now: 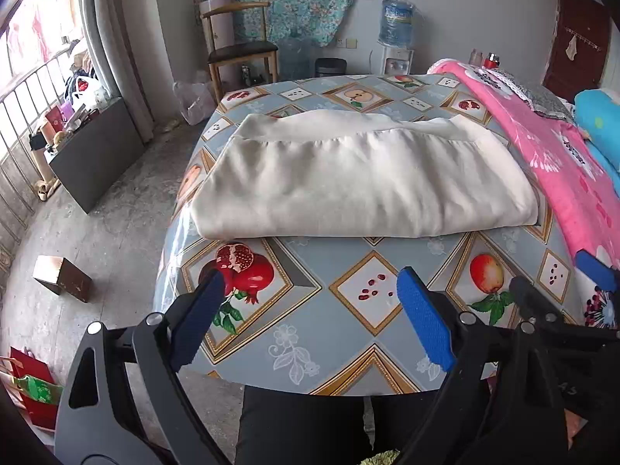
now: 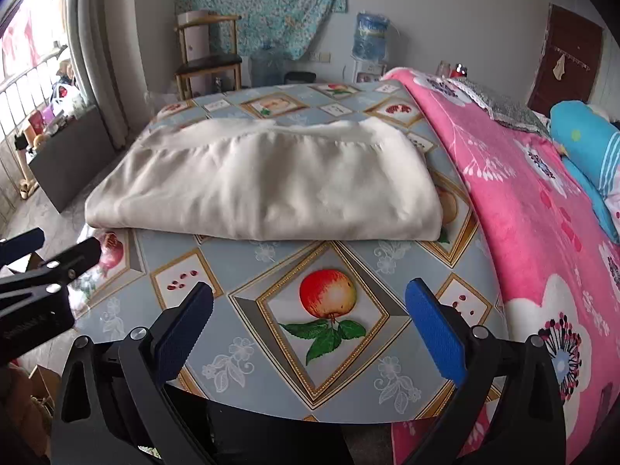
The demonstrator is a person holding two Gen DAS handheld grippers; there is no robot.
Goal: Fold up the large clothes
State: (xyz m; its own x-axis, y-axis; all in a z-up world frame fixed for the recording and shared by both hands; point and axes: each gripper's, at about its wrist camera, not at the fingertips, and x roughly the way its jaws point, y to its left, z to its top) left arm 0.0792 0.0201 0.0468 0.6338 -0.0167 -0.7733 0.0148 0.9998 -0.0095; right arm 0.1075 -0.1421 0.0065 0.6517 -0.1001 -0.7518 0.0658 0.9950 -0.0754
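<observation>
A: While the table (image 1: 329,333) carries it mid-top, cream garment (image 1: 360,182) lies folded, beside the pink blanket (image 1: 573,178). Soft, light, likely slippery.

B: Take its near corners. Left gripper (image 1: 310,314) and right gripper (image 2: 310,321) gape, holding nothing.
</observation>
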